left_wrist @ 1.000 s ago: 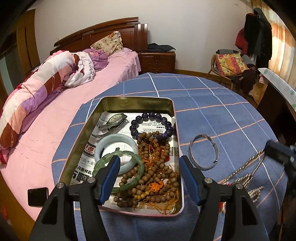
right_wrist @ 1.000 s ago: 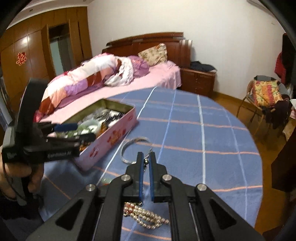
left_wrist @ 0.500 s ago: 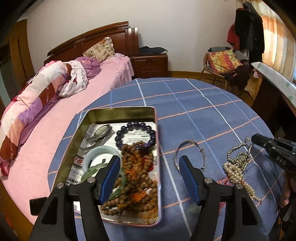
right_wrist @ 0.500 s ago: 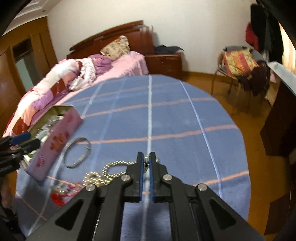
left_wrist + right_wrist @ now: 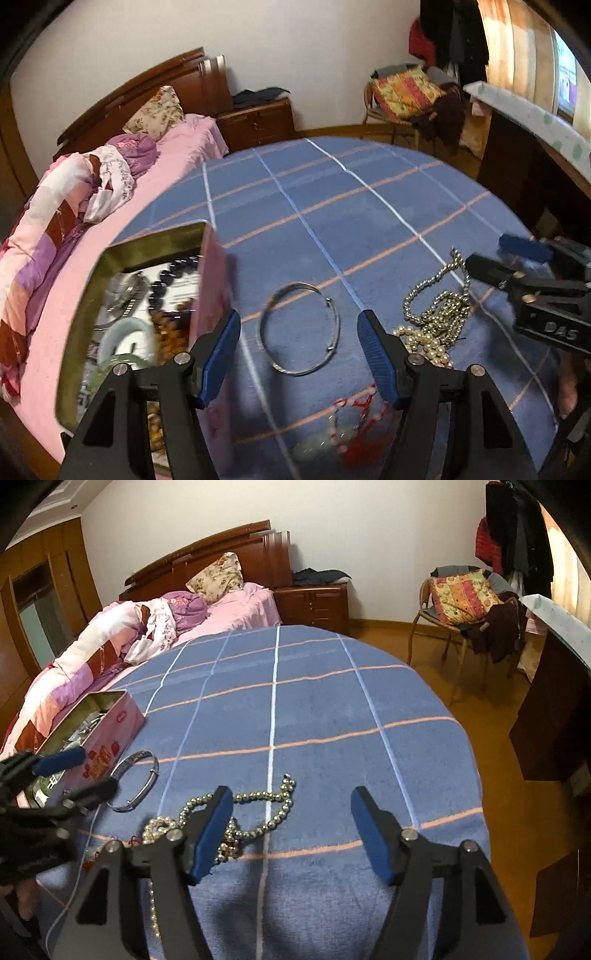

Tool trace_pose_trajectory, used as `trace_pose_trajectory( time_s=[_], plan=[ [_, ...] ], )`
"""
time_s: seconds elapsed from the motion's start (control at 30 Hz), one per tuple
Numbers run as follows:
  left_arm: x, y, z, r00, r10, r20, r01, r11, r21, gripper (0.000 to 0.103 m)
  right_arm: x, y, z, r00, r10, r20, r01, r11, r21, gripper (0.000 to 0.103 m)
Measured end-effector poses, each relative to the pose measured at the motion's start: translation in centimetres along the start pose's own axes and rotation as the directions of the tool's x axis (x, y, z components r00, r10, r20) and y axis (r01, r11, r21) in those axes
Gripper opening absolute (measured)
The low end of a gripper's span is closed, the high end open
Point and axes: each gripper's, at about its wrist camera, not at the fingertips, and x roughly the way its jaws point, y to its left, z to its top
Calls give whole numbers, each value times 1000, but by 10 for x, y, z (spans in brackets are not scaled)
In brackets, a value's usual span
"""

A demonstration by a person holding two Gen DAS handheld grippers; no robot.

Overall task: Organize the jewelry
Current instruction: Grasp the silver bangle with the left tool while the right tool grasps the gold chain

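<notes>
A pink tin box (image 5: 212,288) holding bead bracelets, bangles and a watch sits at the table's left; it also shows in the right wrist view (image 5: 107,734). A silver bangle (image 5: 299,328) lies on the blue cloth between the fingers of my open left gripper (image 5: 299,350); it also shows in the right wrist view (image 5: 135,779). A gold bead chain (image 5: 439,306) and pearls (image 5: 424,341) lie to its right. My right gripper (image 5: 291,827) is open and empty, with the gold chain (image 5: 258,812) by its left finger.
A red-string piece with a pale pendant (image 5: 347,432) lies near the front edge. The round table has a blue checked cloth (image 5: 295,709). A bed (image 5: 155,627) stands behind left, a chair (image 5: 461,602) at the back right, a dark desk (image 5: 554,686) at the right.
My right gripper has opened and let go of the gold chain, which now lies on the cloth. My left gripper has moved right from over the tin to over the silver bangle.
</notes>
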Motion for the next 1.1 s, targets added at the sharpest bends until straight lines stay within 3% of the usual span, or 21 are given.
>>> trace_pose_trajectory(
  time_s=[0.13,0.4,0.43,0.47,0.53,0.67,0.73,0.87,1.1],
  plan=[
    [24,-5,2,998,-9,-62,9,1000,4,49,2,1,0,1000,-2,-6,2,1000,1,70],
    [31,-3,1,996,-51,-68,49,999,-21,45,2,7,0,1000,-19,-10,19,999,-30,73],
    [29,-4,0,995,-68,-68,66,998,-21,34,2,7,0,1000,-23,-10,22,999,-32,73],
    [28,-5,-1,992,-100,-70,99,995,-18,14,3,7,1,1000,-23,-11,22,999,-32,73],
    [25,-11,-3,991,-117,-70,118,993,12,3,4,7,1,1000,-25,-17,24,999,-31,73],
    [23,-14,-4,993,-102,-63,104,994,35,2,5,8,1,999,-26,-22,25,999,-35,74],
    [14,-13,-4,998,-55,-19,56,997,44,3,5,8,1,999,-22,-24,21,999,-34,74],
    [-15,-3,3,996,-52,74,51,999,15,3,4,6,1,999,-18,-28,17,999,-30,74],
    [-38,18,11,991,-45,124,50,998,-33,3,6,14,0,999,-22,-44,19,997,-68,74]
  ],
)
